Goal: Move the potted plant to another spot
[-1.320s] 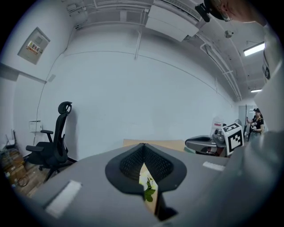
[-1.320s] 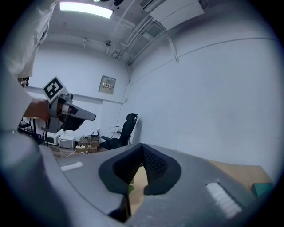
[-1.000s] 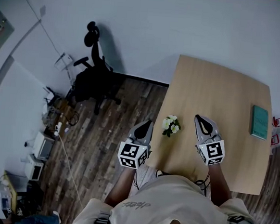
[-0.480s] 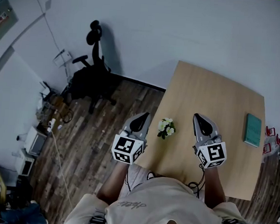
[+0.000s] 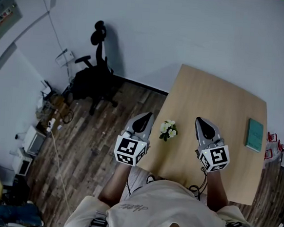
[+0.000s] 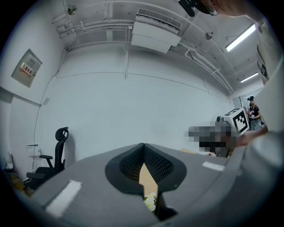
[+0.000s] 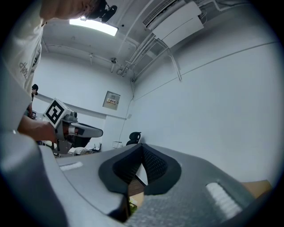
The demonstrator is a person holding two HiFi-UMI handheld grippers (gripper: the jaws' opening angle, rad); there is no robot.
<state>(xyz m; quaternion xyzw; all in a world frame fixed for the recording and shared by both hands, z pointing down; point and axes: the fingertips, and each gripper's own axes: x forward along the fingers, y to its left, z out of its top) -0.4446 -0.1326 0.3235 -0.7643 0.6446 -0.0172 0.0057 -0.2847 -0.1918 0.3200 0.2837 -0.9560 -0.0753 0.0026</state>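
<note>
Overhead, in the head view, a small potted plant with white flowers (image 5: 168,130) stands on a light wooden table (image 5: 221,107) near its left edge. It sits between the left tongs (image 5: 146,116) and the right tongs (image 5: 200,121) and touches neither. A thin teal book (image 5: 254,134) lies well apart, near the table's right edge, and a black office chair (image 5: 94,77) sits on the dark plank floor (image 5: 90,145) by the white wall. The left gripper view shows the left tongs closed tip to tip with nothing between them, the white blooms peeking out below. The right gripper view shows the right tongs likewise pressed together and empty.
</note>
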